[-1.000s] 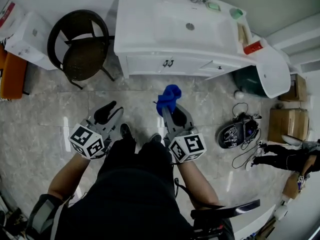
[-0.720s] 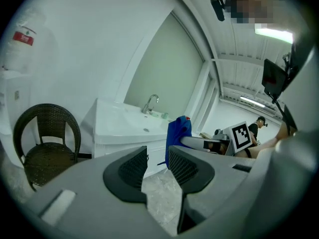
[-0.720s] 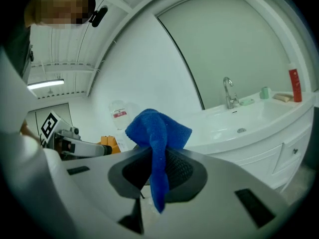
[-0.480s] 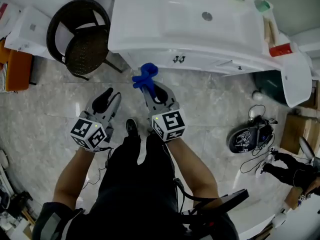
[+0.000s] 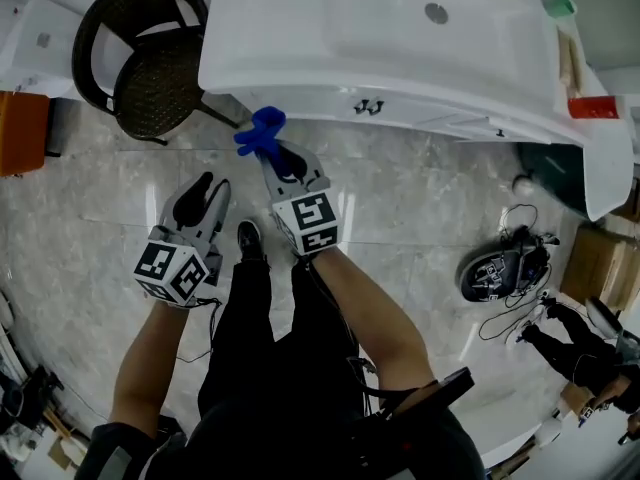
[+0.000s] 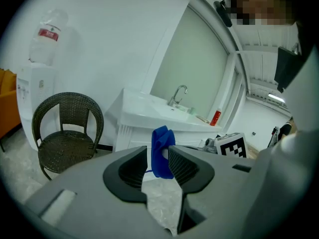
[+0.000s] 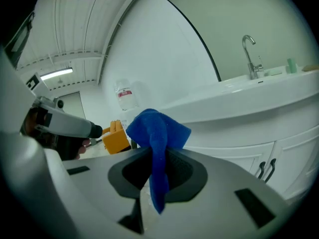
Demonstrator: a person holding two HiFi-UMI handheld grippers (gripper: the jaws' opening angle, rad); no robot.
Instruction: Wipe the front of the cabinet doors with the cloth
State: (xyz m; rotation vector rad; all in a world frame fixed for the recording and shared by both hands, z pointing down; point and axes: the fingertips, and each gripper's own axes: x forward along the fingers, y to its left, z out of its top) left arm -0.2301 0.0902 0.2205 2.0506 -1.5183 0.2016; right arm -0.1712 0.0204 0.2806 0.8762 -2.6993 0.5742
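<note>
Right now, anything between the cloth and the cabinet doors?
Nothing. In the right gripper view the cloth, clamped in the right tool, faces the cabinet doors across a bare stretch.

A dark wicker chair (image 5: 165,93) stands on the marble floor (image 5: 90,218), just left of the white counter (image 5: 260,58). A tap (image 7: 254,61) rises at the sink's (image 5: 340,28) far edge. A green cup (image 5: 557,6) and red bottle (image 5: 594,108) sit at the counter's right end. A water dispenser (image 6: 35,91) stands left of the chair. Dark gear with cables (image 5: 490,268) lies on the floor at right.
</note>
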